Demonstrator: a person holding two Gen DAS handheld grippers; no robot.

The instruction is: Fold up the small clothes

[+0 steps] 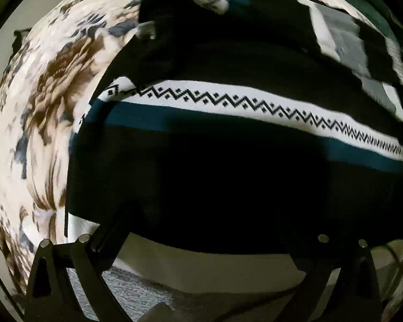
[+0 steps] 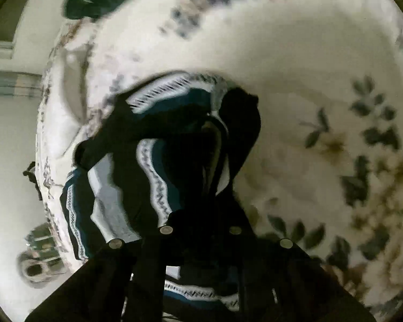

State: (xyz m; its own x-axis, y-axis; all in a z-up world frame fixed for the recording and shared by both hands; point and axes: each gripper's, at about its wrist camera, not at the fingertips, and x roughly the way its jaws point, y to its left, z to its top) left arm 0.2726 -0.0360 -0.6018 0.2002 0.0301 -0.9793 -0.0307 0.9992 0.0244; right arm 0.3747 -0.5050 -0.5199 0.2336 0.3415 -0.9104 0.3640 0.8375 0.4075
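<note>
We can read no writing anywhere. The sweater [image 1: 228, 166] is black with a teal stripe and a white zigzag band (bunched up in the right view), lying on the floral bedspread [image 1: 40, 107]. Our left gripper [image 1: 207, 230] stands wide apart above it; our right gripper [image 2: 201, 214] is pinched together on the sweater's dark cloth.

Your left hand-held gripper [image 1: 209, 244] has black, triangular cut-out finger arms with silver round screws; your right hand-held gripper [image 2: 201, 230] matches.
</note>
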